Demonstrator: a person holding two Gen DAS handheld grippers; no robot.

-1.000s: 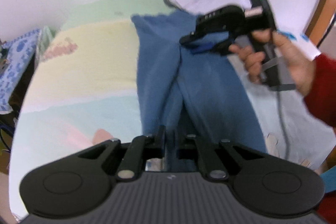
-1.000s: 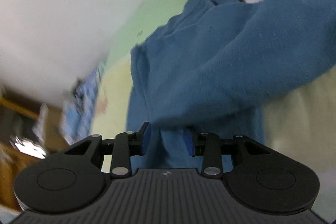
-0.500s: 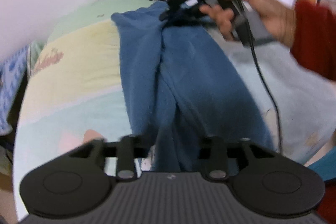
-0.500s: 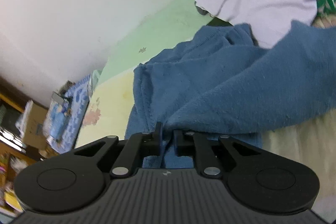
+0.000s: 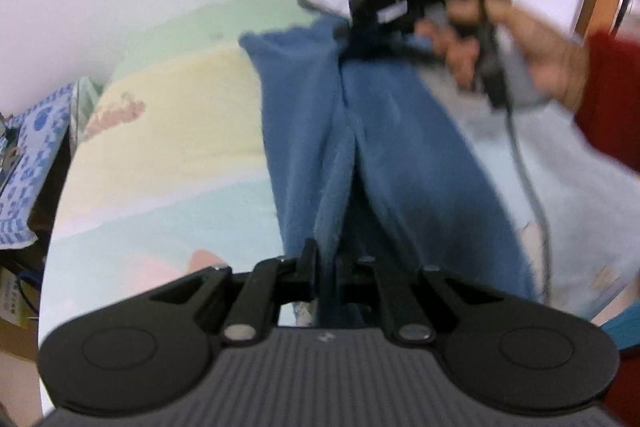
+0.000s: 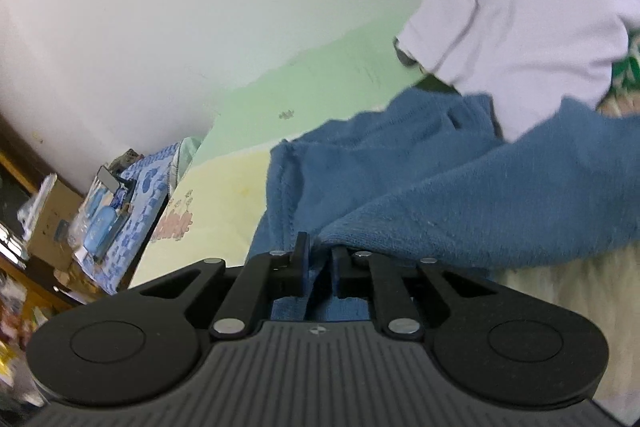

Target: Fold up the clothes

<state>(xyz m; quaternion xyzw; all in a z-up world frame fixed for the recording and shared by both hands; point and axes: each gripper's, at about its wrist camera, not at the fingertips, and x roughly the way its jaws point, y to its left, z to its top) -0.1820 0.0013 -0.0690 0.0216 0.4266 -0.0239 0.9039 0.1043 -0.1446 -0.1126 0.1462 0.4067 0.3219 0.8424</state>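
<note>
A blue fleece garment (image 5: 400, 147) lies lengthwise on a pastel bed sheet (image 5: 180, 107), creased down its middle. My left gripper (image 5: 326, 267) is at its near end, jaws closing, with a ridge of blue cloth pinched between the fingers. At the far end a hand (image 5: 520, 27) holds my right gripper (image 5: 360, 43) over the cloth. In the right wrist view my right gripper (image 6: 320, 263) is closing on a raised fold of the blue garment (image 6: 440, 187), lifted off the sheet.
A white garment (image 6: 520, 7) lies crumpled beyond the blue one by the wall. A side table under a blue-patterned cloth (image 6: 132, 195) stands left of the bed, cluttered. A red sleeve (image 5: 612, 99) and a cable (image 5: 524, 167) are on the right.
My left gripper opened wide, then closed again on the garment's near edge. My right gripper narrowed onto the far fold, rolled and rose with it.
</note>
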